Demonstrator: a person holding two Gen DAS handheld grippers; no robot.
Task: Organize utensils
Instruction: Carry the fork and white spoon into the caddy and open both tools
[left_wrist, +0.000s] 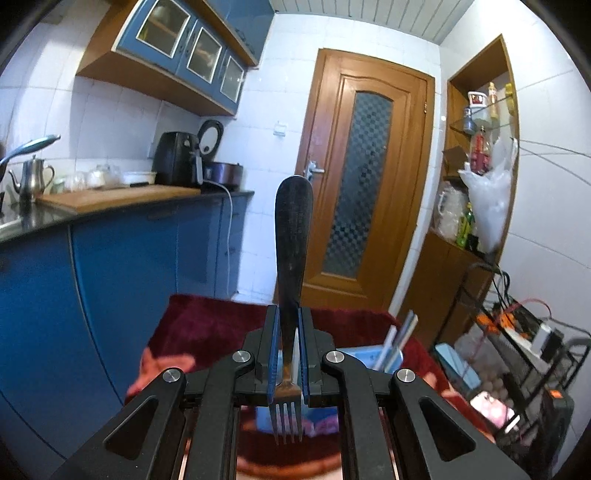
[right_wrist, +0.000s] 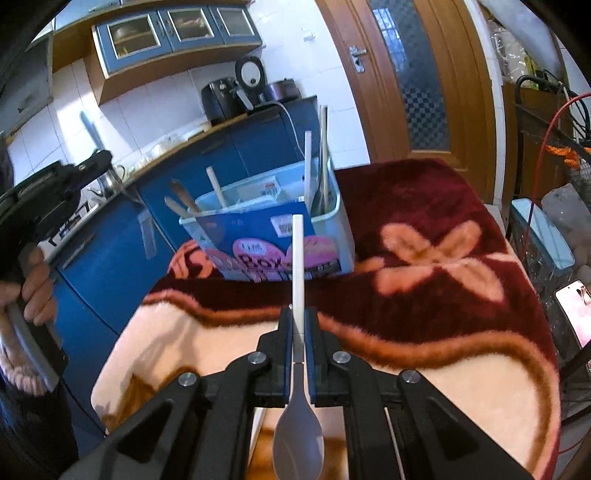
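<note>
While each claw pinches one utensil, both pieces hang above the blanket-covered tabletop, not yet in the box.

The left claw (left_wrist: 287, 354) is closed on one fork (left_wrist: 291, 280), tines toward the camera, handle pointing away; the right claw (right_wrist: 298, 350) is closed on one white-handled spoon (right_wrist: 298, 332), bowl nearest. Ahead on the blanket (right_wrist: 424, 258) stands one pale blue utensil box (right_wrist: 266, 236) holding about six sticks and handles. Judging by this, turn each piece upright over a free compartment, lower it, then release.
</note>
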